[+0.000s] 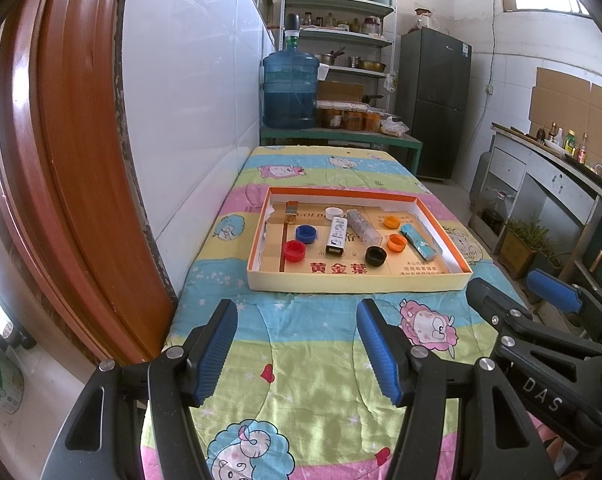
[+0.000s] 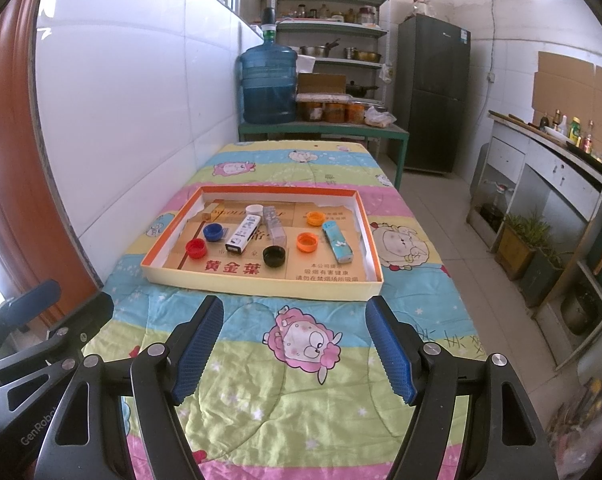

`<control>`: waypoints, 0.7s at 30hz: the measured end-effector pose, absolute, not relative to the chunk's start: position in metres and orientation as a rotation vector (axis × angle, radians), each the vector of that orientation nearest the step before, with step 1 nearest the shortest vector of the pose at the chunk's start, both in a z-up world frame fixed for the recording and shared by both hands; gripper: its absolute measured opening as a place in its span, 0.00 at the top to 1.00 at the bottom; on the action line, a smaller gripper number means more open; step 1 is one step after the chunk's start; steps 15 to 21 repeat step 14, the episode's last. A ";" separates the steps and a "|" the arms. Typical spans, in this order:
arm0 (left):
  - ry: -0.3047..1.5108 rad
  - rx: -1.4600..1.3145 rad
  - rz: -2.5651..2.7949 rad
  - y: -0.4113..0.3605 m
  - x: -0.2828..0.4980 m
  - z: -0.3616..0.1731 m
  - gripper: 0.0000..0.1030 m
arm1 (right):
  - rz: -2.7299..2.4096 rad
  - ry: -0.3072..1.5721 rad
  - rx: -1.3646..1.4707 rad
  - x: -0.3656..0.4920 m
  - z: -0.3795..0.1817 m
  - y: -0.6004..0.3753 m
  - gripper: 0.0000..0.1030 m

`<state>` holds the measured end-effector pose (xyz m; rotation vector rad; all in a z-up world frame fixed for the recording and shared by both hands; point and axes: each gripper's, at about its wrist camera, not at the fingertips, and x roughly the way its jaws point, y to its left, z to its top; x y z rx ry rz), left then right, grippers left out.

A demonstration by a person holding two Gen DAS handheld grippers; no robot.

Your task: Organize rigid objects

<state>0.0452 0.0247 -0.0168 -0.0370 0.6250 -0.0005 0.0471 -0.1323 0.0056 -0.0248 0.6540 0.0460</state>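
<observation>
Left gripper point(image 1: 297, 344) wide open, empty | right gripper point(image 2: 295, 340) wide open, empty | both above the quilt point(image 2: 301, 380), short of the tray point(image 2: 261, 280) | bottle caps point(image 2: 307, 242), small boxes point(image 2: 243, 235) lie inside tray

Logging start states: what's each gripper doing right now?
Left gripper: open, holding nothing, short of the tray.
Right gripper: open, holding nothing.
</observation>
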 end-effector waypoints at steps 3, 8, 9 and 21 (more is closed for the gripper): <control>0.624 -0.036 0.000 0.025 0.045 -0.017 0.39 | 0.046 0.655 -0.025 0.048 0.007 -0.132 0.27; 0.619 -0.024 0.027 0.025 0.039 -0.019 0.39 | 0.046 0.655 -0.026 0.048 0.006 -0.132 0.27; 0.614 -0.013 0.042 0.024 0.037 -0.018 0.39 | 0.046 0.655 -0.027 0.048 0.007 -0.132 0.27; 0.610 0.001 0.060 0.022 0.026 -0.020 0.39 | 0.047 0.655 -0.026 0.047 0.006 -0.131 0.27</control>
